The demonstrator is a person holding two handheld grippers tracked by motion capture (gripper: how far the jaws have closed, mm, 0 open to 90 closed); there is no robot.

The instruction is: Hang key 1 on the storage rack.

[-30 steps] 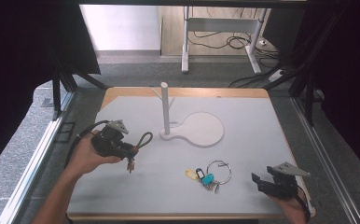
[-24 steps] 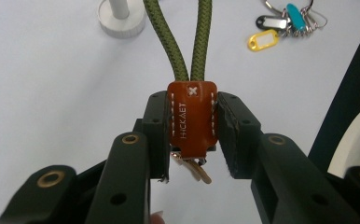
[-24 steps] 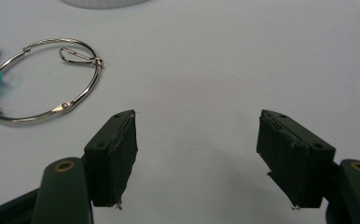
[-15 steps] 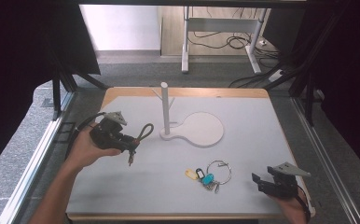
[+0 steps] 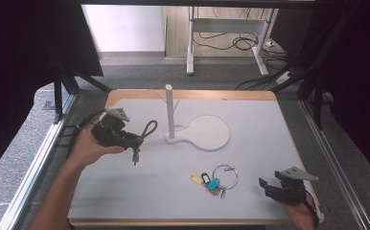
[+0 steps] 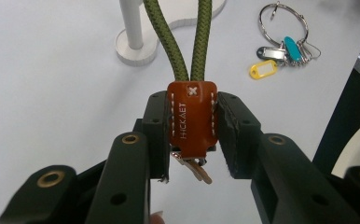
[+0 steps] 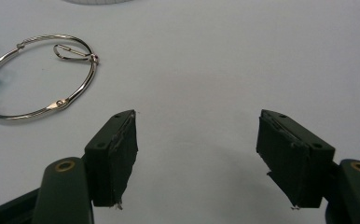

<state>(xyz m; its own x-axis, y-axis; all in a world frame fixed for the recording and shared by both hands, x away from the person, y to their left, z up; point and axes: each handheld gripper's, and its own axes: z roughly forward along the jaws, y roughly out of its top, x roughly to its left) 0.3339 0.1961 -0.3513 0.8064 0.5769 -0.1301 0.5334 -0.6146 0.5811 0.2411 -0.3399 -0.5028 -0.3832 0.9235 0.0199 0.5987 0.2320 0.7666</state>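
High view, left gripper (image 5: pixel 136 140): lifted over the left of the surface (image 5: pixel 269 143), clamped on a rope-loop keychain (image 5: pixel 144 134); white peg stand (image 5: pixel 169 112) just right.
Left gripper view, keychain: brown leather tab (image 6: pixel 191 116) pinched between both jaws; green rope (image 6: pixel 178 32) looks soft and light, keys dangle. Best held by the stiff tab.
Right gripper view, right gripper (image 7: pixel 197 144): jaws apart, empty, near right; key ring (image 7: pixel 47 74) beside it.
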